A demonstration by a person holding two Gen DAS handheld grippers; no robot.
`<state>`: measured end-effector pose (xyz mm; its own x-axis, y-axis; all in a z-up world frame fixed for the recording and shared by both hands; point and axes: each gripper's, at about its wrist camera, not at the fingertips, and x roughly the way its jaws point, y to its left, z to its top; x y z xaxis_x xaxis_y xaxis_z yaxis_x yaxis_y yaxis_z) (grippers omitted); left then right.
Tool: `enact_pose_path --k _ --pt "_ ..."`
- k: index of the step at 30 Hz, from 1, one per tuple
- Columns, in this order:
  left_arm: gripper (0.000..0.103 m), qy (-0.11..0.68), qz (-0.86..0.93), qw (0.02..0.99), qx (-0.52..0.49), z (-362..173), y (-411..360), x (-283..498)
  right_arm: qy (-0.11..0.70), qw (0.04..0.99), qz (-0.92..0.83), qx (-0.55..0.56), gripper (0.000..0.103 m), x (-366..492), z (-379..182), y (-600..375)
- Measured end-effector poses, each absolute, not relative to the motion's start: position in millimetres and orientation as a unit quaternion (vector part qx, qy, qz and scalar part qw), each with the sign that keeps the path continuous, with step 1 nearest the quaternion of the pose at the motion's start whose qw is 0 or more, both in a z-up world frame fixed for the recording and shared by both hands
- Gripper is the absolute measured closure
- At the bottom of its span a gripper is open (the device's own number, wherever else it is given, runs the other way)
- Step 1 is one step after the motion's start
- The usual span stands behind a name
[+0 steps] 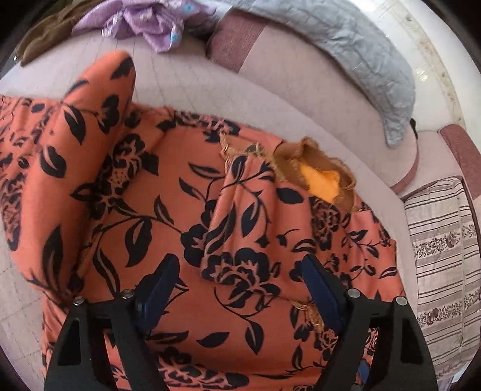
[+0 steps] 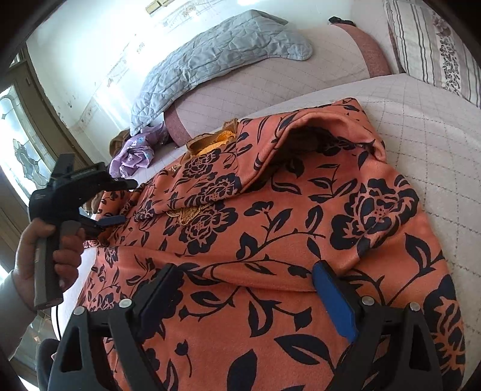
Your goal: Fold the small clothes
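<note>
An orange garment with a black flower print (image 1: 210, 228) lies spread on the pale quilted bed, its brown and yellow neck opening (image 1: 318, 177) toward the far side. A sleeve (image 1: 72, 168) is folded in over the body at the left. My left gripper (image 1: 240, 270) is open just above the cloth and holds nothing. In the right wrist view the same garment (image 2: 285, 240) fills the frame, with its other sleeve (image 2: 300, 135) folded in. My right gripper (image 2: 245, 288) is open above the cloth, empty. The left gripper (image 2: 120, 201) also shows there at the garment's left edge, held in a hand.
A grey quilted blanket (image 1: 360, 60) lies on the pink bed (image 1: 270, 96) along the wall. A purple garment (image 1: 150, 24) and a brown one (image 1: 48, 33) lie at the far side. A striped floral pillow (image 1: 442, 255) sits at the right. A window (image 2: 18, 141) is at the left.
</note>
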<state>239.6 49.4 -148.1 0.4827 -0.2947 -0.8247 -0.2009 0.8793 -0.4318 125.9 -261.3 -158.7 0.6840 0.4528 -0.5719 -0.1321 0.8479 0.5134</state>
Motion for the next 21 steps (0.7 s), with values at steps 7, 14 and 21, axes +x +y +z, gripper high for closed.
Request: enact_pose_path --k 7,14,21 --pt "0.061 0.523 -0.002 0.835 -0.169 -159.8 38.2 253.8 0.361 0.891 0.164 0.220 0.011 125.6 -158.8 -261.9" --pt "0.098 0.439 0.007 0.888 -0.135 -95.3 42.8 227.8 0.362 0.891 0.163 0.219 0.011 126.4 -159.2 -261.8" --pt "0.096 0.524 0.075 0.842 -0.105 -158.2 56.6 213.8 0.362 0.892 0.162 0.216 0.011 126.9 -159.5 -261.3"
